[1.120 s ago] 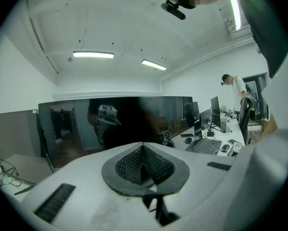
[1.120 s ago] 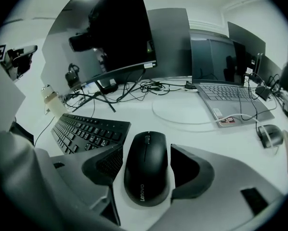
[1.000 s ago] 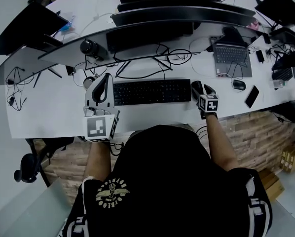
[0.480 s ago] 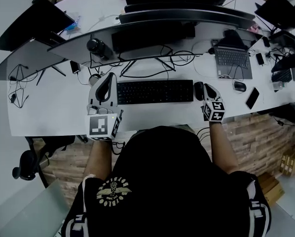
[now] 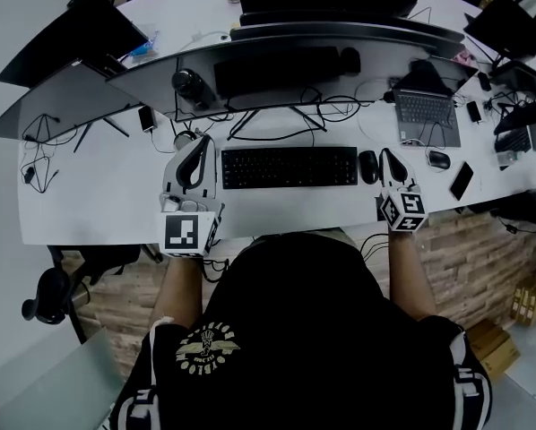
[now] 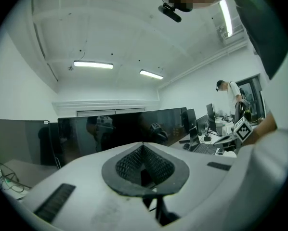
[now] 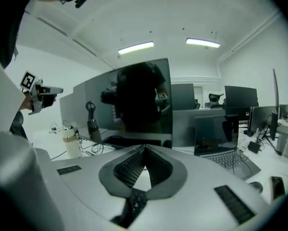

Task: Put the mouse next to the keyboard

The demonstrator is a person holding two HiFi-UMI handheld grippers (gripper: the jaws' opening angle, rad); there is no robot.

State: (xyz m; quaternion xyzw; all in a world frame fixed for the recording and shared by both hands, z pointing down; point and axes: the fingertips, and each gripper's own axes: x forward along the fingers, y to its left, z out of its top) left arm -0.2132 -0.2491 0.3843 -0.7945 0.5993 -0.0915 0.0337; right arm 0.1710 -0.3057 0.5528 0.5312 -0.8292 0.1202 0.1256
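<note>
The black mouse (image 5: 368, 166) lies on the white desk (image 5: 116, 195), close beside the right end of the black keyboard (image 5: 289, 167). My right gripper (image 5: 385, 155) rests just right of the mouse, apart from it, and it is shut with nothing between its jaws; in the right gripper view (image 7: 144, 147) the tips meet over the desk. My left gripper (image 5: 200, 141) sits at the keyboard's left end, also shut and empty, and its tips meet in the left gripper view (image 6: 143, 145). Neither gripper view shows the mouse.
Curved monitors (image 5: 295, 52) and a tangle of cables (image 5: 277, 115) stand behind the keyboard. A dark bottle (image 5: 189, 86) is at the back left. On the right are a laptop (image 5: 427, 110), a second mouse (image 5: 438, 159) and a phone (image 5: 461, 180).
My right gripper has come off the mouse, shifted a little to the right and closed. The mouse stays beside the keyboard. The left gripper has kept its place.
</note>
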